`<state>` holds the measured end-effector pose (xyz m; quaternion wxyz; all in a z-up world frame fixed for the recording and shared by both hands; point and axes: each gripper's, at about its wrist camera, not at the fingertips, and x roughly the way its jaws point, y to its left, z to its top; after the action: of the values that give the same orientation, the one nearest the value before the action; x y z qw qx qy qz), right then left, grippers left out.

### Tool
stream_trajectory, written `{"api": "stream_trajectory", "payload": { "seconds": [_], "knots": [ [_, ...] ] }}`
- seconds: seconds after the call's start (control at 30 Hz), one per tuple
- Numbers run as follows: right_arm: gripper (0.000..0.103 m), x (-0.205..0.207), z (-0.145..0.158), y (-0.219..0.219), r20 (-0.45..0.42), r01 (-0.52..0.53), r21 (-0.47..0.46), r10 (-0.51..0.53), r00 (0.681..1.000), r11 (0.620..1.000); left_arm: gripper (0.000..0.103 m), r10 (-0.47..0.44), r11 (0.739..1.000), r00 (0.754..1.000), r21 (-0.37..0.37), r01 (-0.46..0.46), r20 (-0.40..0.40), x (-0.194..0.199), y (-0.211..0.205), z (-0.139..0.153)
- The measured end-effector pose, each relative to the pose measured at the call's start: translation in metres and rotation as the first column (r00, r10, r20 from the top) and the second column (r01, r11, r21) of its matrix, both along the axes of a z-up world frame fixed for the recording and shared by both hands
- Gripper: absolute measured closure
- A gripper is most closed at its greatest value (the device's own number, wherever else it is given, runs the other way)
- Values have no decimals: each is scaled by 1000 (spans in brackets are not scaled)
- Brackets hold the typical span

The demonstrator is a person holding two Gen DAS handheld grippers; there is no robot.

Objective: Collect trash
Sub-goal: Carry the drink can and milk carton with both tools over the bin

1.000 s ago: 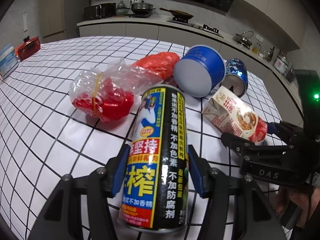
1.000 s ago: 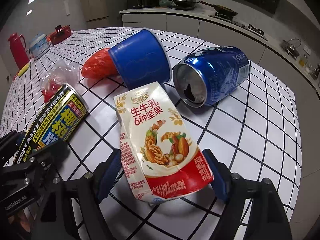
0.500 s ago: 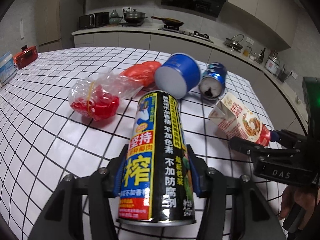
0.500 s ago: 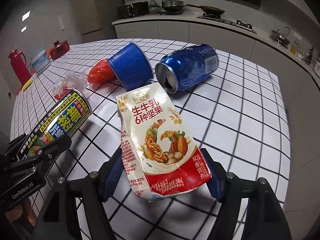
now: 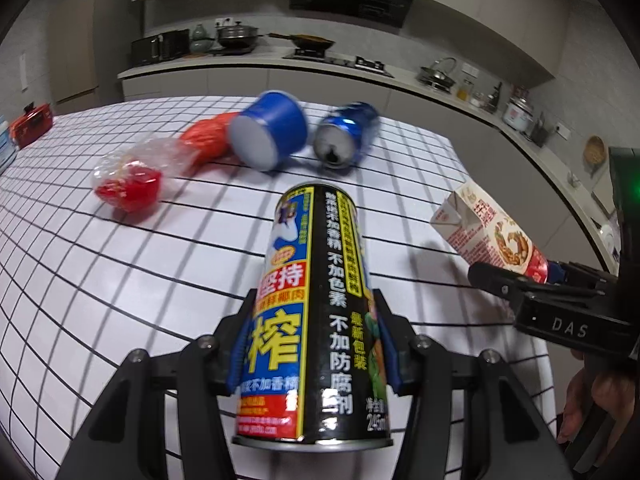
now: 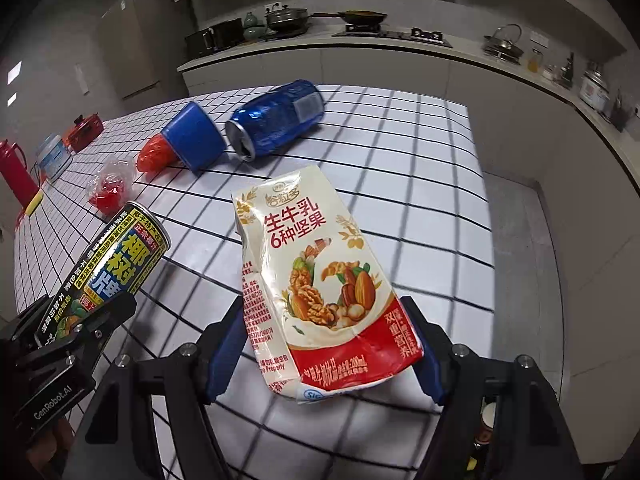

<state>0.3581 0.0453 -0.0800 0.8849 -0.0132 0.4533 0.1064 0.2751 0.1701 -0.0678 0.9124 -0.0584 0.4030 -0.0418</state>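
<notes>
My left gripper [image 5: 314, 344] is shut on a black, yellow and blue drink can [image 5: 316, 304] and holds it above the white grid-lined table [image 5: 120, 280]. The can also shows in the right wrist view [image 6: 108, 268]. My right gripper [image 6: 324, 340] is shut on a crumpled white and red milk carton [image 6: 320, 280], lifted off the table; the carton shows at the right of the left wrist view [image 5: 488, 232]. On the table lie a blue soda can [image 6: 276, 122], a blue cup [image 6: 196, 140], a red bag [image 6: 154, 154] and a clear bag with red contents [image 6: 110, 188].
The table's right edge [image 6: 476, 152] drops to the floor. A red thermos [image 6: 14, 172], a blue-lidded box [image 6: 52, 154] and a red appliance [image 6: 84, 130] stand at the far left. A kitchen counter [image 6: 360, 46] with pots runs behind.
Both grippers have risen and pulled back from the table with the can and the carton in them; the trash left on the table looks farther away.
</notes>
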Motion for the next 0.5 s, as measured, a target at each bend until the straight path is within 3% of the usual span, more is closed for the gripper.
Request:
{"api": "stream_trajectory", "payload": {
  "seconds": [0.5],
  "knots": [
    [28, -50, 13, -105, 17, 151, 13, -151, 988, 989, 50, -98, 995, 995, -9, 98, 33, -25, -91, 12]
  ]
}}
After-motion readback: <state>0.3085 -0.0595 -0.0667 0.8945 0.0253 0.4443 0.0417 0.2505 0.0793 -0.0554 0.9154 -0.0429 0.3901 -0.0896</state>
